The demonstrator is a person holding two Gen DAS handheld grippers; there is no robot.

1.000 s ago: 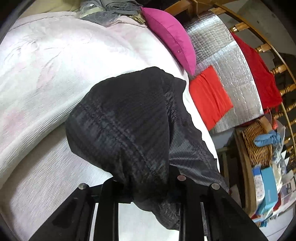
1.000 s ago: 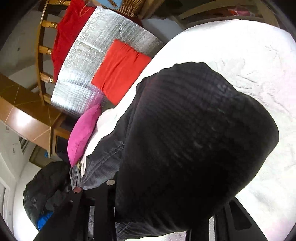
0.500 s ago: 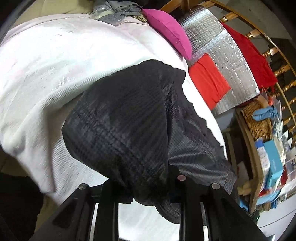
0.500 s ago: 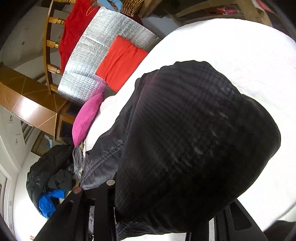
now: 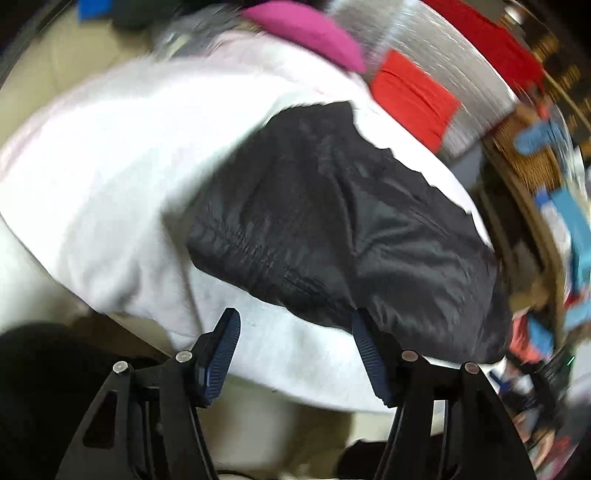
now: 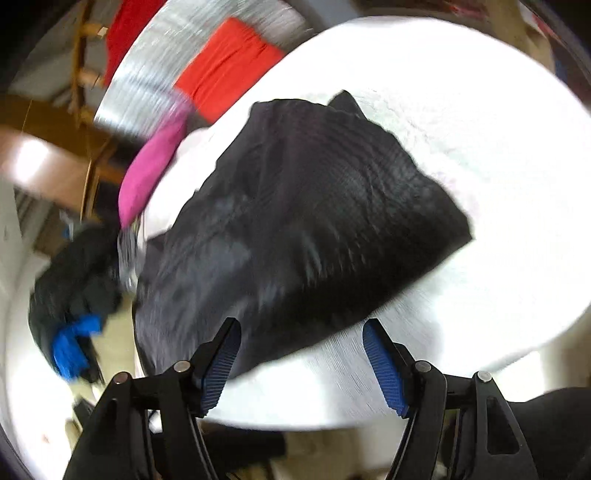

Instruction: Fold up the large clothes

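Black, ribbed and slightly shiny, the folded garment [image 5: 332,221] lies in a rumpled heap on the white bedspread [image 5: 122,155], close to the near edge of the bed. From the left wrist view it stretches from the middle of the cover toward the right edge, where its thinner, glossier layer sags over the side. From the right wrist view the same black garment [image 6: 303,229] spreads across the left half of the white bedspread [image 6: 480,129], one corner pointing toward the far side.

The left gripper [image 5: 295,350] hangs just short of the cloth; its jaws are opening and nothing lies between the blue ribbed pads [image 5: 225,354], only bare bedspread. The right-hand pad sits right at the hem of the garment without pinching it. The right gripper [image 6: 301,360] is likewise released, jaws opening, the blue pads [image 6: 384,373] spread apart with the garment's near edge just beyond the tips and white cover showing in the gap.

Past the bed lie a magenta cushion [image 5: 306,33], a red cushion [image 5: 413,99] resting on a silver quilted sheet [image 5: 443,59], and a wicker basket [image 5: 524,162]. On the floor in the right wrist view sits a dark pile of clothes [image 6: 74,280] with a blue piece in it. Both views are blurred.
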